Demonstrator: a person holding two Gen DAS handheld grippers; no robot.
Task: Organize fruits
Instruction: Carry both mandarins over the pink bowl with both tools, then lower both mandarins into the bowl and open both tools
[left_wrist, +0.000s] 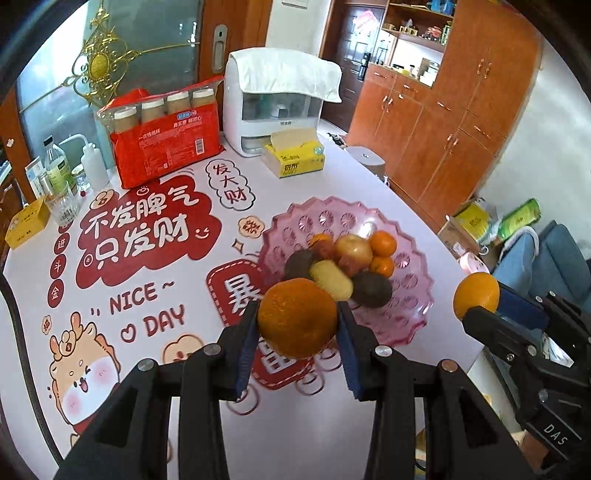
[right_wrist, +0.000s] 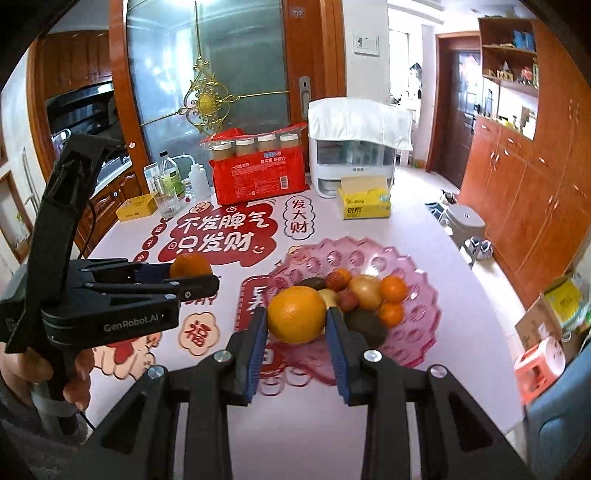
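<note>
My left gripper (left_wrist: 297, 321) is shut on an orange (left_wrist: 297, 318), held above the table just in front of the pink fruit plate (left_wrist: 413, 291). My right gripper (right_wrist: 296, 317) is shut on a second orange (right_wrist: 296, 314), also in front of the plate (right_wrist: 417, 332). The plate holds several fruits: small oranges (left_wrist: 383, 243), an apple (left_wrist: 354, 251), dark kiwis (left_wrist: 371, 290) and a yellow fruit (left_wrist: 330, 279). Each gripper shows in the other view: the right one with its orange (left_wrist: 476, 295) at the right, the left one with its orange (right_wrist: 190, 266) at the left.
At the back of the table stand a red pack of paper cups (left_wrist: 166, 147), a white appliance with a towel on it (left_wrist: 280, 99), a yellow tissue box (left_wrist: 295, 157), bottles and a glass (left_wrist: 66, 206). The table edge runs along the right, with wooden cabinets (left_wrist: 461, 122) beyond.
</note>
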